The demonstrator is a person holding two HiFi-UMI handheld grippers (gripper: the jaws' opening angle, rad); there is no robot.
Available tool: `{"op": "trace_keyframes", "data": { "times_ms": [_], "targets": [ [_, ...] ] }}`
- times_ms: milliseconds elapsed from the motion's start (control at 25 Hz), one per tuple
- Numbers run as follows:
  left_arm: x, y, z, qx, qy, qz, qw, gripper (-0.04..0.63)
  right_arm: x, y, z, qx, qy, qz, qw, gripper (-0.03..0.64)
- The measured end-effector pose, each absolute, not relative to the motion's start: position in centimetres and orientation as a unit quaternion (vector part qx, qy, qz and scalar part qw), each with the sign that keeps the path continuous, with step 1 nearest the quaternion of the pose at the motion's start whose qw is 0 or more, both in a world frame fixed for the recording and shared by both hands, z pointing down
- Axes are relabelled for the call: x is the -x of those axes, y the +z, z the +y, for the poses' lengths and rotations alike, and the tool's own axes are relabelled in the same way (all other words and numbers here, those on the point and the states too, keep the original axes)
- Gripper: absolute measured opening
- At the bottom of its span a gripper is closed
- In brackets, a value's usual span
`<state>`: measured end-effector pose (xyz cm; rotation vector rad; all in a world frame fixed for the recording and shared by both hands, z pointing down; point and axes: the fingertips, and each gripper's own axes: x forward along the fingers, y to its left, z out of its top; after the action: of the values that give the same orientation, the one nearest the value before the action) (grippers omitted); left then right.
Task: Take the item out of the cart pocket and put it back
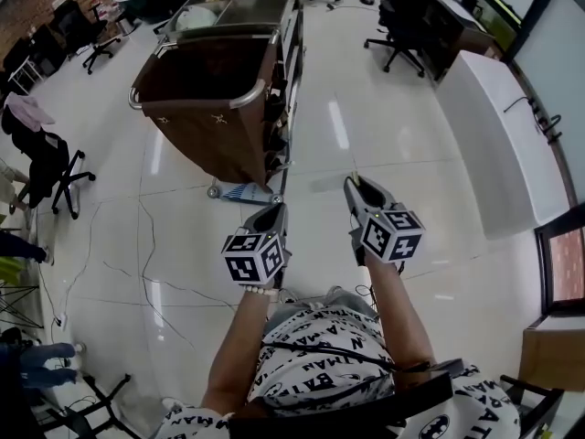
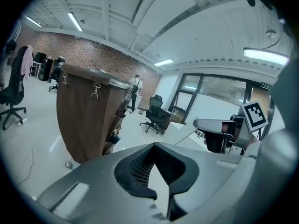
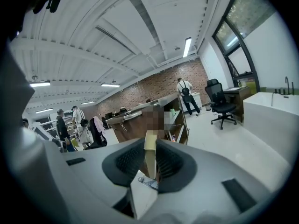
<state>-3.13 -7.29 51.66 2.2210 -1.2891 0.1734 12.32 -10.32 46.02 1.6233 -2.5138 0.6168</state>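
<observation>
One thin, flat item (image 3: 150, 154), cream above and white below, is standing on edge between the pads of the right claw (image 1: 355, 187). The claw is clamping it by its flat faces, and its upper end is poking just past the tips. With such a slim strip being pinched, it is probably risking a slide or a swivel in the pads on the way over. It could then meet the pocket lip askew and buckle or drop to the floor. The left claw (image 1: 272, 213) is hanging just beside the right, its tips meeting on nothing. The cart (image 1: 210, 140) is standing well apart ahead, its pocketed side edge facing this way.
</observation>
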Motion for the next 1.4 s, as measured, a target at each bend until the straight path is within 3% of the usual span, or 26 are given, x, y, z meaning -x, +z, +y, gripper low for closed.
{"op": "trace_keyframes", "data": {
  "times_ms": [560,1400],
  "targets": [
    [7.2,50.7,-8.3,-0.838,0.065,-0.475,0.26,0.0,-8.5,41.4,-14.3,-0.54,0.143,-0.829,0.031,0.087],
    [9.2,49.4,-21.0,-0.82,0.075,-0.511,0.245,0.0,-3.3,39.9,-31.2,-0.487,0.128,-0.864,0.022,0.086]
  ]
}}
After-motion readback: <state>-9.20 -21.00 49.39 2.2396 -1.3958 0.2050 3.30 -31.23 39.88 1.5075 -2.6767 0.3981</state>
